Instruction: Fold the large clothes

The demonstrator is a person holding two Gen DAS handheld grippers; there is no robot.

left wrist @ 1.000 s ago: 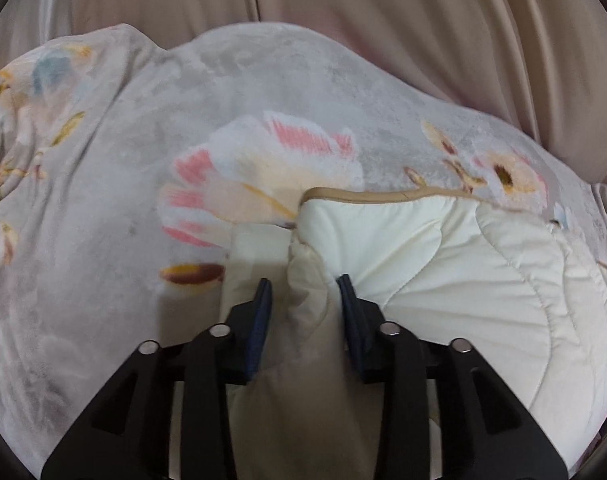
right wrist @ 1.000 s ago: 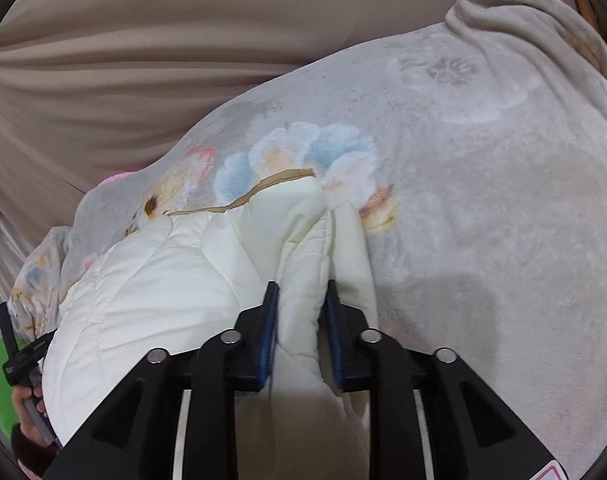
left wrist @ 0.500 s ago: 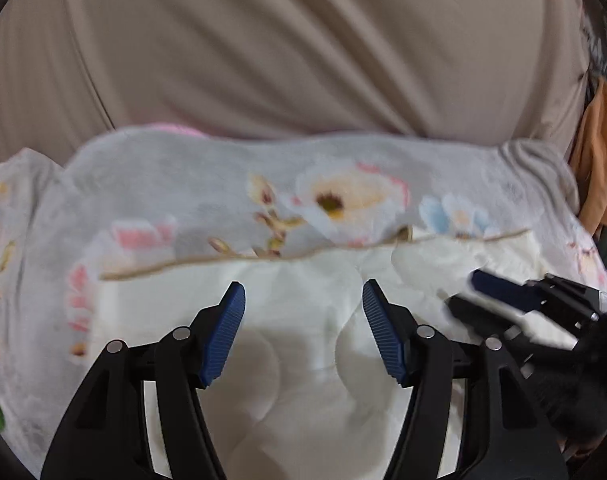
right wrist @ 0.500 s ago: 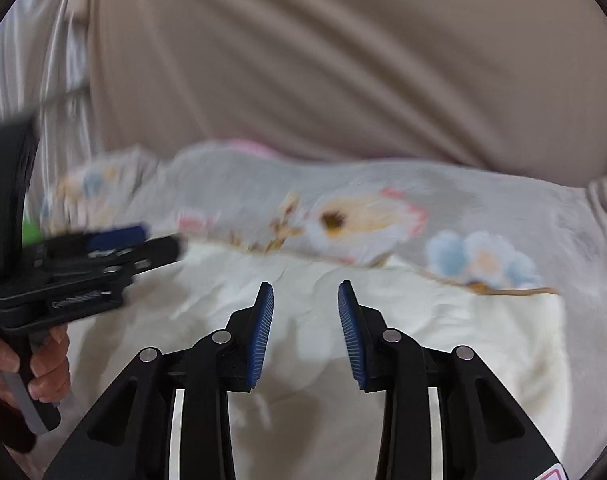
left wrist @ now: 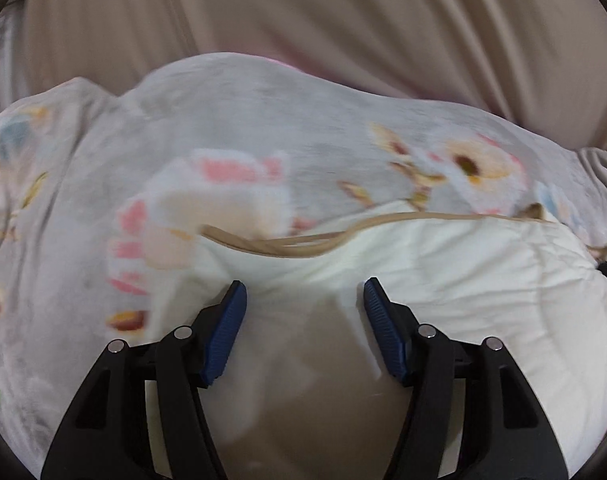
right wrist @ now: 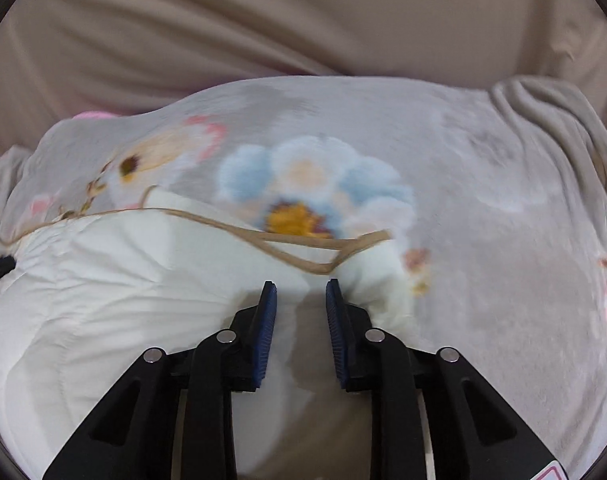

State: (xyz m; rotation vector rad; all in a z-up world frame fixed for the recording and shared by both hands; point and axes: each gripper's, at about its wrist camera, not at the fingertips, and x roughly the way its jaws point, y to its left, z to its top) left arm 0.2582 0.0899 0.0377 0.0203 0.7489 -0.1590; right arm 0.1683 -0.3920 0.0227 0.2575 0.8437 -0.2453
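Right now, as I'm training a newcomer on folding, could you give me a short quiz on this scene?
1. True or false: the cream garment lies on top of the flowered blanket.
2. The trim along the garment's edge is: A tan, B red, C black.
3. What colour is the draped cloth behind the blanket?
Key: 1 true; 2 A; 3 beige.

Right gripper (right wrist: 300, 286) over cream quilted garment (right wrist: 115, 280), jaws just been closing, cloth between; floral blanket (right wrist: 483, 240) underneath.
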